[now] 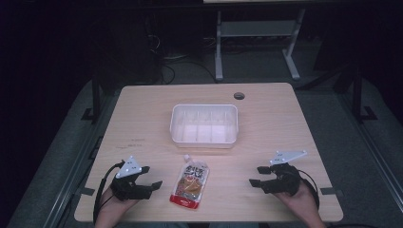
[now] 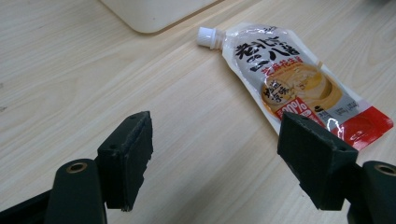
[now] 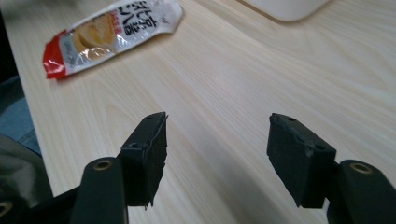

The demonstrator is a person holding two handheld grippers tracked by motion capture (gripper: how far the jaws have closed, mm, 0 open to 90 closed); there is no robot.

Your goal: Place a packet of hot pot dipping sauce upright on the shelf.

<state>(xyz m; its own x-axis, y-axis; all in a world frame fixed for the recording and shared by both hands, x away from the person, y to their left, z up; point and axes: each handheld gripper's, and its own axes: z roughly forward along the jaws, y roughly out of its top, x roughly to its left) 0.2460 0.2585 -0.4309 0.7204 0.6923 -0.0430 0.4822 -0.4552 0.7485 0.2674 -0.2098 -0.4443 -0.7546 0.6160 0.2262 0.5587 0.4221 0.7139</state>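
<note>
Tongs first: my left gripper point(image 1: 151, 176) rests low near the front edge of the table point(image 1: 142, 114), jaws spread wide with nothing between them. From the left gripper view those jaws frame bare wood, and the right-hand one overlaps the red bottom corner of the sauce pouch point(image 2: 299, 84) in the picture; whether it touches I cannot tell.

My right gripper point(image 1: 256, 176) sits at the opposite front corner, jaws also gaping and empty, aimed inward across the table. Its grey three-cornered plate point(image 1: 287, 156) shows on top. In the right gripper view the jaws stand over plain wood grain, well apart from the pouch, which lies up at the far left there.

Pouch lies flat on the table between my two grippers, nearer the left one, just beside it. White spout cap point(image 2: 208, 37) points away from me toward the tray; red band at the end closest to me. Printed face up, with a tan sauce picture.

White plastic tray point(image 1: 177, 124) sits beyond the pouch, mid-table, upright. Spout end is near its front wall but apart from it.

Round cable hole point(image 1: 239, 95) in the tabletop past the tray, toward the far right. Dark floor and a metal frame point(image 1: 256, 42) lie beyond.
</note>
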